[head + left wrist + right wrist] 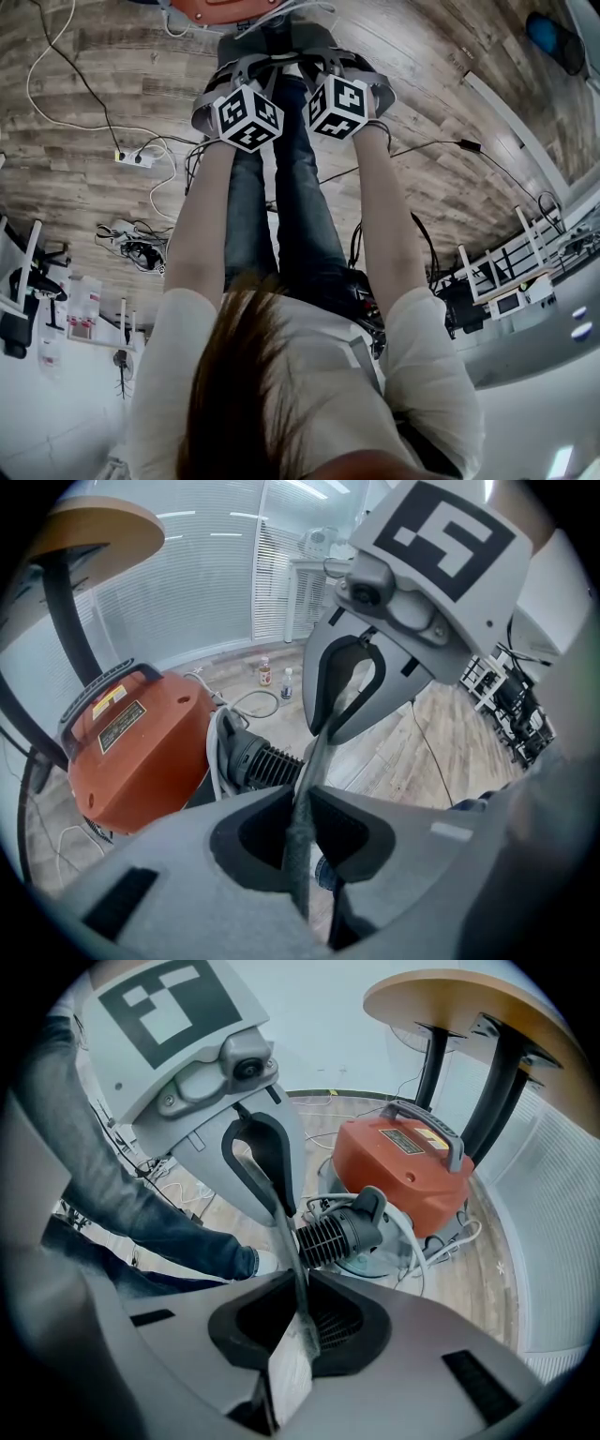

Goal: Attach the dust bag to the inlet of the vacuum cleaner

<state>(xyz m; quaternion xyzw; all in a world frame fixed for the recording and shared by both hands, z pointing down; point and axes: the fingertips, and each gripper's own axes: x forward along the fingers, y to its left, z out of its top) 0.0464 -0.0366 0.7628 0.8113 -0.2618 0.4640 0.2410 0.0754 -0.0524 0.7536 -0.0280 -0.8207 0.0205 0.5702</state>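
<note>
My left gripper and right gripper were both clamped on the grey dust bag, which ran between them. It hung near the orange vacuum cleaner, on its black ribbed part's side.

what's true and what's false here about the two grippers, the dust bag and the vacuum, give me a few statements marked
1. The left gripper is shut on the grey fabric dust bag. True.
2. The right gripper hangs open and empty. False: its jaws are shut on the same bag.
3. The vacuum cleaner is blue. False: the orange plastic vacuum cleaner body shows in both gripper views.
4. A grey handle arches over the top of that body. True.
</note>
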